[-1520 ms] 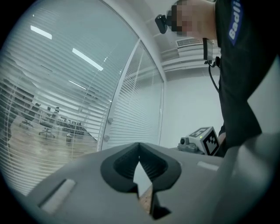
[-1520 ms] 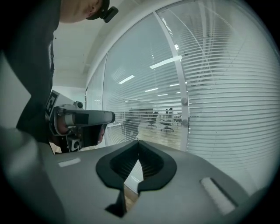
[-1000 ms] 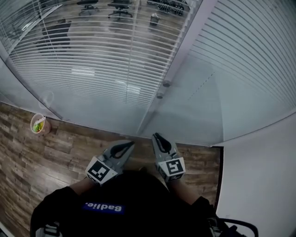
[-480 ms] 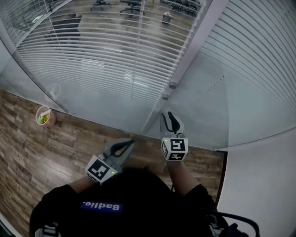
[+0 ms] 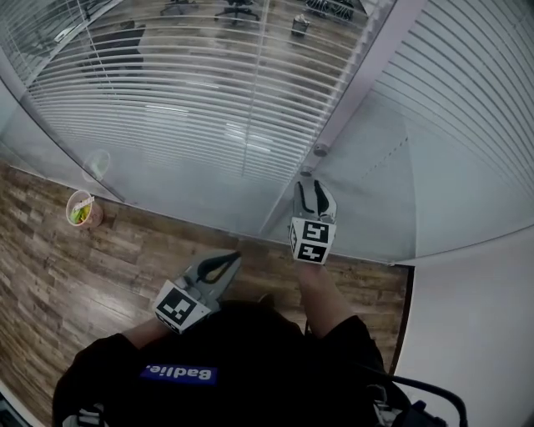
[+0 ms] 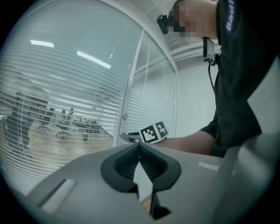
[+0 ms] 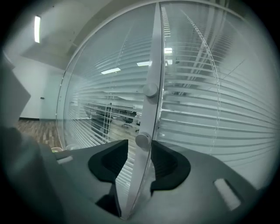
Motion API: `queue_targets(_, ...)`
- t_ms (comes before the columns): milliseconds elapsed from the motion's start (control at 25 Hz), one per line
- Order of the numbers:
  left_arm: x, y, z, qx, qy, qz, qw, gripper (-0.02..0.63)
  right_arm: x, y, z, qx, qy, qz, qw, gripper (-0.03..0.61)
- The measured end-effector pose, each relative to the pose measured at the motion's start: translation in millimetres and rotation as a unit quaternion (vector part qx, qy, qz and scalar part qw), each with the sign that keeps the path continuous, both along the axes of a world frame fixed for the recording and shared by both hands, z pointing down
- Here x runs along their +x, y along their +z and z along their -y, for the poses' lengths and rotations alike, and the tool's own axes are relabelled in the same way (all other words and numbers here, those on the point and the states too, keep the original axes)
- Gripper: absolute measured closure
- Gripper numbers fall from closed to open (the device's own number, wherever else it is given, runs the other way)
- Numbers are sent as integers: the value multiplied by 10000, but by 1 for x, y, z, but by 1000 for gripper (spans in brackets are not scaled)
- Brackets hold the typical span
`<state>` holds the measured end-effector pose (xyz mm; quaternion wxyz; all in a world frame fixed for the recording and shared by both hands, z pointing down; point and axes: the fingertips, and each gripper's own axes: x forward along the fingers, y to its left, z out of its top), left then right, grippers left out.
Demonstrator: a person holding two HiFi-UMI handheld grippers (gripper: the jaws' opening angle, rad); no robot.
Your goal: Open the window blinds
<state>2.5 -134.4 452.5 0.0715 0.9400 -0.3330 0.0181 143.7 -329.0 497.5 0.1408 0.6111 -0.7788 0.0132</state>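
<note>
a: what has changed at the right gripper [image 5: 313, 193]?
b: a second ago it sat low beside the left gripper [image 5: 232, 258] with its jaws together. now it has come up to the post [image 5: 360, 73], and its jaws are opening with nothing held.
a: anything between them?
b: in its own view the lower knob [image 7: 142, 141] lines up in the gap, with the pads clear of it on both sides (the upper knob [image 7: 150, 90] sits further up the same post).
a: and the left one?
b: it has hardly shifted. its tips are together and empty, over the wooden floor [image 5: 75, 267].
a: where are the blinds [image 5: 183, 92]?
b: just ahead of the right gripper, behind the glass on either side of the post. chairs [image 5: 238, 10] show through the slats to its left.
a: anything else around?
b: a cup [image 5: 83, 210] stands on the floor by the glass, well off to the left gripper's left.
a: what does one view add?
b: only the left gripper view shows the forearm [image 6: 188, 142] behind the right gripper side-on, reaching toward the post.
</note>
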Motion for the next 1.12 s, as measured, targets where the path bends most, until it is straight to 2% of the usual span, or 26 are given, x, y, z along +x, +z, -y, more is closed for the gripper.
queue_targets(360,-25,3,-8,-32,61,39,10000,614,5,0,16,-41,604,19,9982,419)
queue_targets(840,-51,8,-10,-23,153,75,9999,614,11,-1,30,-120,1197,458,9917,427)
queue_targets(960,-56,7,-10,-24,159,13,9999,614,9,-1,32,-123,1252,340,9915,449)
queue_targets(1120,-62,5,-9,-12,140,-15,9999,614,5,-2,31,-133,1226,-137,9923,453)
